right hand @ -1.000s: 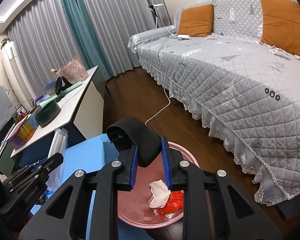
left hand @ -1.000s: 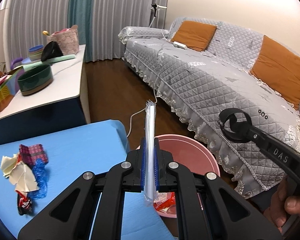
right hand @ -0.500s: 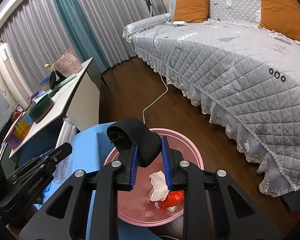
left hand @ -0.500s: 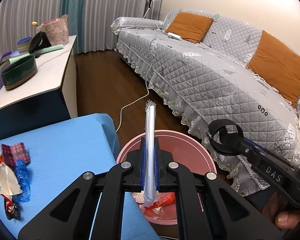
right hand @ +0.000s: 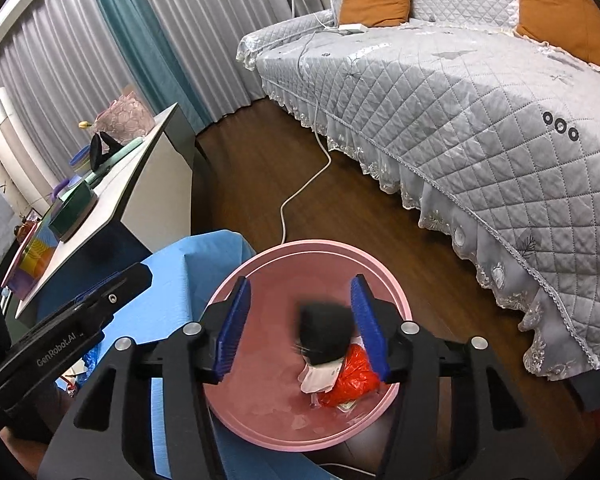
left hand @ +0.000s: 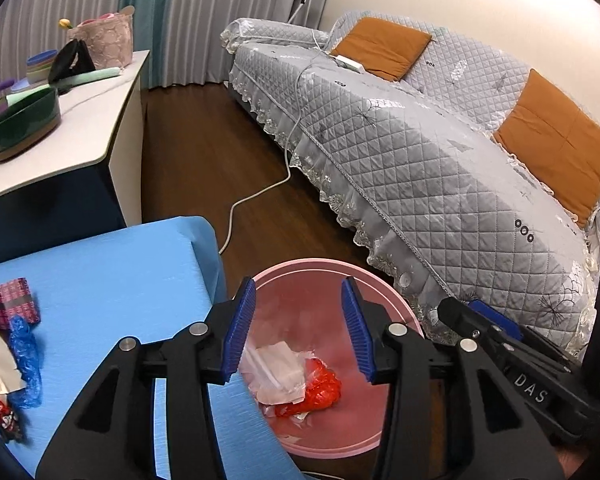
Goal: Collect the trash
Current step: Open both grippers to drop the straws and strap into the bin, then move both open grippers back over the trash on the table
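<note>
clearly "das" on right tongs point(left hand: 480, 320), "genrobot.ai" on left tongs point(right hand: 112, 300), both agape

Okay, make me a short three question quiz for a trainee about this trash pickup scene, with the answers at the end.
1. True or false: the left tool is clamped on a clear wrapper.
2. Which colour is the basin under both tools? A green, B pink, C white.
3. Fill in: trash left to collect lies on the ____ cloth.

Key:
1. False; its jaws have just been opening and nothing is between them.
2. B.
3. Blue.
</note>
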Available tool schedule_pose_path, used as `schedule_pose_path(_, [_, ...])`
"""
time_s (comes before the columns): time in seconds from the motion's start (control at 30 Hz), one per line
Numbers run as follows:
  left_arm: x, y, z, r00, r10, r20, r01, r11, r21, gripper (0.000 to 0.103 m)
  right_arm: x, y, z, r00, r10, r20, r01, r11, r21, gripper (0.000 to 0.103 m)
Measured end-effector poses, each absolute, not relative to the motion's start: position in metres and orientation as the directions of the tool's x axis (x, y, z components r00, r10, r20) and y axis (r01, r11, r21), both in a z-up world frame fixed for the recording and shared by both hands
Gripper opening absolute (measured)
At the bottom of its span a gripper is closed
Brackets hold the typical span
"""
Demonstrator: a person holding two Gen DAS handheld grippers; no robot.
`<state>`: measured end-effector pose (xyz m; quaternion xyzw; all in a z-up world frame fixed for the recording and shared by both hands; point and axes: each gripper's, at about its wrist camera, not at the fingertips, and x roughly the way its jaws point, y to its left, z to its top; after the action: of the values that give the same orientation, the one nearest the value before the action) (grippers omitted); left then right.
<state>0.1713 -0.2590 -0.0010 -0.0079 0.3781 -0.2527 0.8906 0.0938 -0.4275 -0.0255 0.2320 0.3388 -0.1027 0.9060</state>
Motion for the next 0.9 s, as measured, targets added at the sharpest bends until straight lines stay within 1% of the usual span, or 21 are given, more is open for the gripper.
schedule_pose_path(0.4, [0.165, -0.247, 0.006, 0.599, -0.447, -0.665, 0.434, 0.879, -0.2, 0.044, 0.093, -0.424, -0.02, 0.762, -0.025, -0.647, 0.33, 0.874, 0.355, 0.054])
schedule_pose_path(0.6, [0.152, -0.234, 0.016, 0.622, -0.438, -0.649, 0.427, 0.884, -0.188, 0.044, 0.088, -0.422, -0.009, 0.794, -0.02, -0.608, 0.305, 0.877, 0.37, 0.054])
schedule_pose_path(0.9, [0.122, -0.197, 0.035, 0.671, -0.41, -0.618, 0.402, 0.901, -0.16, 0.044, 0.082, -0.408, 0.006, 0.819, -0.011, -0.574, 0.273, 0.887, 0.372, 0.054])
